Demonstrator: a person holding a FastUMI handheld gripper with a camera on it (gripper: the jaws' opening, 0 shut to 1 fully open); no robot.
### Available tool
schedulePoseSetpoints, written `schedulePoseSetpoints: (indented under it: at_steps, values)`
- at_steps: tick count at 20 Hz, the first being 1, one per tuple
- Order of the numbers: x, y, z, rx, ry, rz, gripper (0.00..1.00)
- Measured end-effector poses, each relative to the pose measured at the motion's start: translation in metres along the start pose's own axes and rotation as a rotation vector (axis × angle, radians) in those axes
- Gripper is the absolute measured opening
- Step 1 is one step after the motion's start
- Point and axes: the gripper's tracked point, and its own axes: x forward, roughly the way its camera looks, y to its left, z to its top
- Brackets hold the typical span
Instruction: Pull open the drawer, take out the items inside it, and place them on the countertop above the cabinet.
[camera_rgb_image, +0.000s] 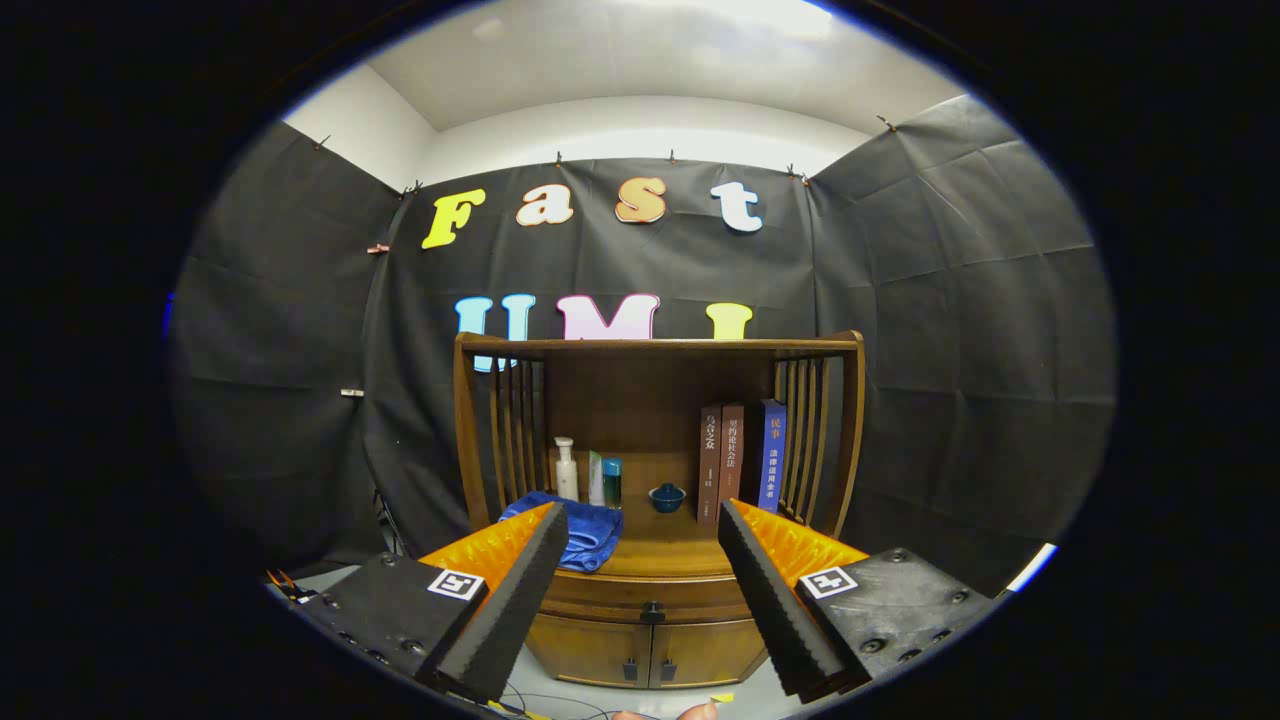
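A wooden cabinet (655, 590) stands ahead against the black cloth wall. Its drawer (650, 598) is closed, with a small dark knob (652, 607) at the middle of its front. The countertop (665, 550) lies above the drawer, under a wooden shelf frame. My gripper (642, 518) is open, its two fingers spread wide with nothing between them. The drawer knob sits beyond the fingers, roughly midway between them. What the drawer holds is hidden.
On the countertop rest a folded blue towel (578, 528), a white pump bottle (566, 470), a teal-capped tube (610, 482), a small dark blue bowl (666, 496) and three upright books (742, 460). Two small cabinet doors (650, 655) sit below the drawer. Cables lie on the floor in front.
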Motion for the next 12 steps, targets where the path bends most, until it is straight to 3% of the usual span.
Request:
schedulePoseSetpoints:
  at_steps: [4,12]
  values:
    - [0.008,-0.010,-0.042,0.023,-0.072,-0.020,0.98]
    - [0.044,-0.019,-0.197,0.006,0.069,-0.057,0.99]
